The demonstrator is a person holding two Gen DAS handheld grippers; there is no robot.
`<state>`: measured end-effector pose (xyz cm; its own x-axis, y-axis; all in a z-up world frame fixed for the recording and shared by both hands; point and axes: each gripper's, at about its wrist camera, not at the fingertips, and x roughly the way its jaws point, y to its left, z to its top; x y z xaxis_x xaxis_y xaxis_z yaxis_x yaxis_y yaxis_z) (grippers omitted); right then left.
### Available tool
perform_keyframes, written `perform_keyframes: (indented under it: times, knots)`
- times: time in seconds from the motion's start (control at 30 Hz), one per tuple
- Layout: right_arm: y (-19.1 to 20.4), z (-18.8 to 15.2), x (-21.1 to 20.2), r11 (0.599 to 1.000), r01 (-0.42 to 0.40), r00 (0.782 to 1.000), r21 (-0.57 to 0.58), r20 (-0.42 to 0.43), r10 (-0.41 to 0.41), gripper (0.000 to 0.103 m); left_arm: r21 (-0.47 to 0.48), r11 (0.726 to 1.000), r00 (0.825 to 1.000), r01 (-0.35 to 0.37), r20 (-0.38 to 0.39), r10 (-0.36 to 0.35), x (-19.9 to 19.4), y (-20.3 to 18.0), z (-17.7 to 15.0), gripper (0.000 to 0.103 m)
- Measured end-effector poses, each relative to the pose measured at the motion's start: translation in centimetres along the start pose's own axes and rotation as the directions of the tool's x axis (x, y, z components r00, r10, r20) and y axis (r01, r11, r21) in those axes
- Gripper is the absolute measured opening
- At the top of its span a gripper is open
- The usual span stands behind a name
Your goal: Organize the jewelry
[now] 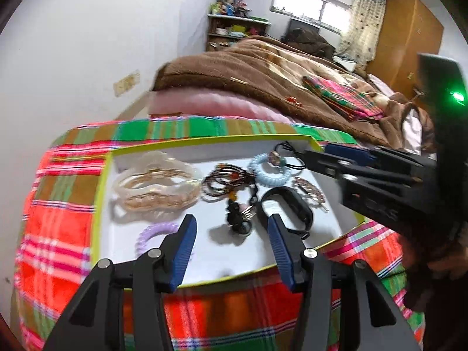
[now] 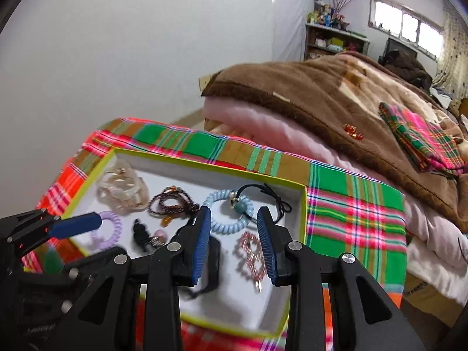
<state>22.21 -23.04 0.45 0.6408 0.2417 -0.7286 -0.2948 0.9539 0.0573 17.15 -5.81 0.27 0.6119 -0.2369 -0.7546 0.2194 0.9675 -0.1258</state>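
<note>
Inside the shallow yellow-rimmed tray (image 1: pixel 101 187) (image 2: pixel 304 204), which rests on a plaid-covered surface (image 1: pixel 58 219) (image 2: pixel 356 210), lies the jewelry: a pale translucent hair claw (image 1: pixel 155 181) (image 2: pixel 121 190) at the far left, a dark braided cord bracelet (image 1: pixel 225 180) (image 2: pixel 171 203) mid-tray, a light blue coil tie (image 1: pixel 270 169) (image 2: pixel 231 215), a lilac coil tie (image 1: pixel 155 234) (image 2: pixel 109 229), a black band (image 1: pixel 288 207) and a pink beaded clip (image 1: pixel 310 191) (image 2: pixel 253 253). A black charm cluster (image 1: pixel 238 219) (image 2: pixel 143 234) sits centre-front, too blurred to identify further.

Both pairs of tongs are spread wide and hold nothing: the left tongs (image 1: pixel 231 247) hover over the near edge, the right tongs (image 2: pixel 234 242) over the tray's right part, straddling the pink clip.

Only the right wrist view shows a small red ornament (image 2: pixel 354 131) clearly on the brown blanket (image 2: pixel 336 96); the left wrist view alone shows the wooden wardrobe (image 1: pixel 409 38).
</note>
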Motion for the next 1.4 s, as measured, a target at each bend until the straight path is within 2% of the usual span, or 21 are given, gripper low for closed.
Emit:
perform_keyframes:
  times: [0.2,0.33,0.43,0.8,1.4]
  knots:
    - [1.0,-2.3,-3.3,0.998,0.033,0.997,0.047,0.063,-0.036,0.034,-0.011,0.998,0.996,-0.070,0.058,0.070,-2.6,-0.1,-1.3,0.053]
    - [2.0,-4.0,-5.6,0.997,0.042,0.994,0.065,0.101,-0.049,0.034,-0.009,0.992,0.987,-0.124,0.102,0.124,-4.3,-0.5,-2.2,0.053]
    - [2.8,-4.9,-6.8,0.996,0.054,0.991,0.067,0.119,-0.062,0.034,-0.021,0.990,0.983,-0.138,0.117,0.140,-5.2,-0.5,-2.6,0.053]
    - [4.2,-7.5,-10.0,0.990,0.091,0.980,0.107,0.167,-0.109,0.034,-0.048,0.988,0.974,-0.147,0.167,0.153,-7.7,-0.4,-4.0,0.053]
    - [4.9,-8.6,-11.2,0.988,0.092,0.974,0.121,0.195,-0.115,0.034,-0.070,0.985,0.969,-0.158,0.183,0.168,-9.1,-0.4,-5.0,0.053]
